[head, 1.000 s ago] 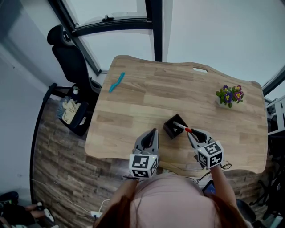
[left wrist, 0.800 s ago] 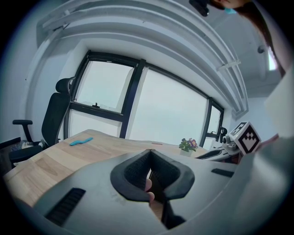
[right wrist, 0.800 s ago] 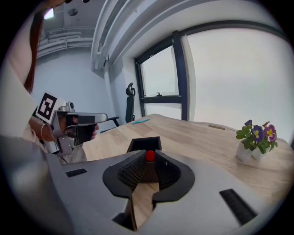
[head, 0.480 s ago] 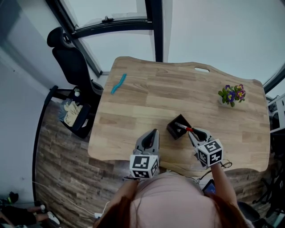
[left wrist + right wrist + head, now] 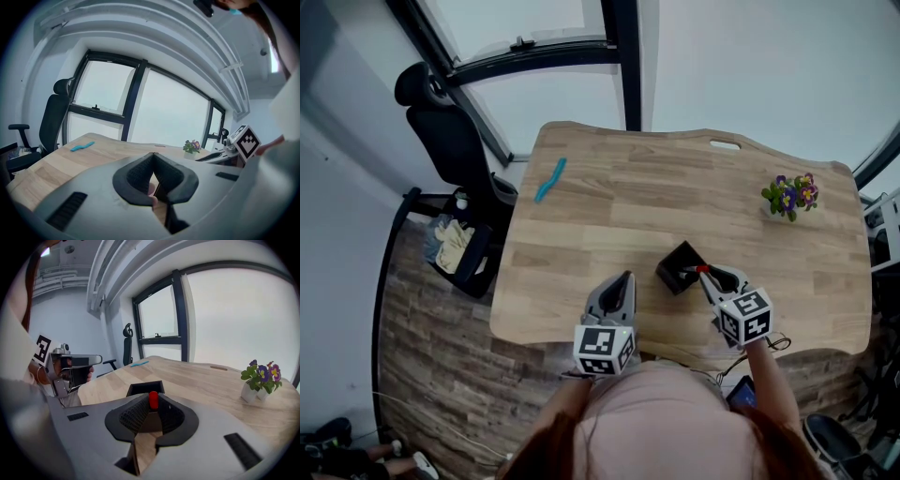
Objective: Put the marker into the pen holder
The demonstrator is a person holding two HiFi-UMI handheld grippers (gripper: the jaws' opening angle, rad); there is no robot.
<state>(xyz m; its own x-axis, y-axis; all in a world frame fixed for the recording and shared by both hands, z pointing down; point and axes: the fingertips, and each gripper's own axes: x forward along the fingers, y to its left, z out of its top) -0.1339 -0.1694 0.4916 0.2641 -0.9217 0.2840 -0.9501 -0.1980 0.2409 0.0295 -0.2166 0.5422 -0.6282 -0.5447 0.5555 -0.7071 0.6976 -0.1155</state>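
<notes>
A black square pen holder [image 5: 681, 268] stands near the front edge of the wooden table [image 5: 609, 202]. My right gripper [image 5: 711, 276] hovers just right of it, shut on the marker [image 5: 702, 269], of which only the red cap shows. In the right gripper view the red cap [image 5: 153, 399] sits between the jaws of the right gripper [image 5: 149, 405], with the holder's opening [image 5: 146, 388] directly behind it. My left gripper [image 5: 624, 279] hangs left of the holder, jaws shut on nothing. The left gripper [image 5: 153, 156] shows the same in its own view.
A small potted plant [image 5: 789, 197] with purple flowers stands at the table's far right. A teal object [image 5: 548, 178] lies at the far left. A black office chair [image 5: 445, 141] stands beyond the table's left corner, by the window.
The marker's white shaft, earlier visible lying over the holder, no longer shows; only the red cap does. The right gripper has edged slightly. The left gripper has stayed put.
</notes>
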